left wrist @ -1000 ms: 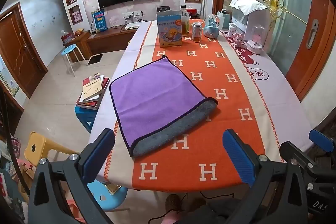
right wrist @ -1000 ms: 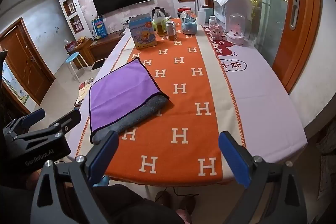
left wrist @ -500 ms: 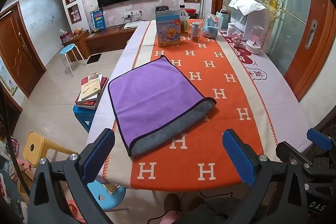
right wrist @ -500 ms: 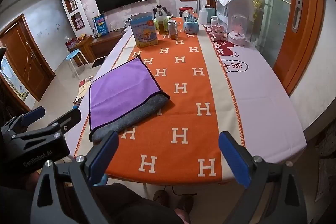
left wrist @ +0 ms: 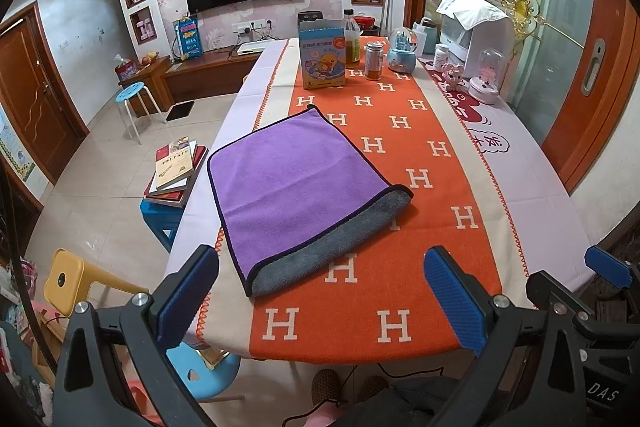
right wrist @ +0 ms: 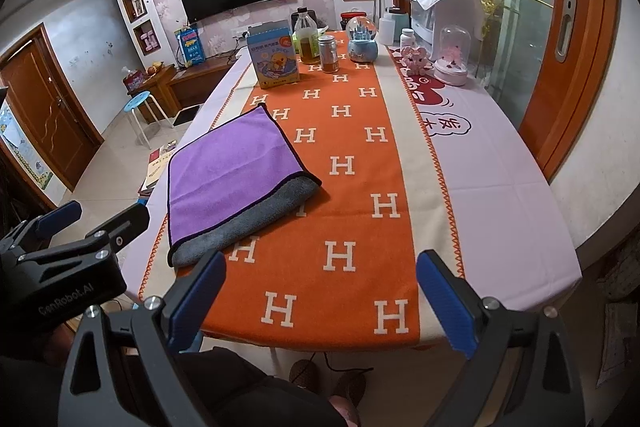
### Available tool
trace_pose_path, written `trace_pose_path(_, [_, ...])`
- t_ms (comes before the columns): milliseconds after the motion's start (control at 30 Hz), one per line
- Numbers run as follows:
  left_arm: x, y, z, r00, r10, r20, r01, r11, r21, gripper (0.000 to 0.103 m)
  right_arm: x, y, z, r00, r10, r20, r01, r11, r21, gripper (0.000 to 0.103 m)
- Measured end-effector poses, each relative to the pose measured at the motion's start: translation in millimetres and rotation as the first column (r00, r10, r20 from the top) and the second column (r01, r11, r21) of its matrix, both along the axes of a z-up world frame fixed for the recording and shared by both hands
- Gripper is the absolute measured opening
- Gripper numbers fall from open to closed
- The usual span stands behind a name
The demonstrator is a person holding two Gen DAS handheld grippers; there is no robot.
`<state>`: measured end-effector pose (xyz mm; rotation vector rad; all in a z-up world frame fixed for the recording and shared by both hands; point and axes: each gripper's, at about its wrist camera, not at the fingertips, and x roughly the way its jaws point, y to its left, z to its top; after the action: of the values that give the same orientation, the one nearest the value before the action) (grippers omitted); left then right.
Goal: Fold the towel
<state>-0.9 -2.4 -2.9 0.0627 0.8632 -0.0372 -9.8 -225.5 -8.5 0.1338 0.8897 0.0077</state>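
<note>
From the left wrist, the left gripper (left wrist: 320, 291) hung with fingers wide apart, short of the towel (left wrist: 298, 183) — soft, limp, light, folded once. From the right wrist, the right gripper (right wrist: 320, 299) gaped too; likeliest holds were the near corners.

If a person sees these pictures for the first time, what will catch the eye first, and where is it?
First the purple towel, folded once with its grey underside showing along the near edge, lying on the left part of the orange H-patterned table runner. Next the open left gripper and open right gripper, both at the table's near edge, touching nothing. A duck-printed box stands at the far end.
</note>
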Motion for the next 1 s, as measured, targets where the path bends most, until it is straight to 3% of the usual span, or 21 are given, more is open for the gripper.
trace_pose_path(1000, [22, 34, -9, 0.993, -0.113, -0.034, 0.110, 0.991, -0.074, 0.102, 9, 18, -3, 0.995, -0.095, -0.043, 0.091, 0.992, -0.084, 0.096])
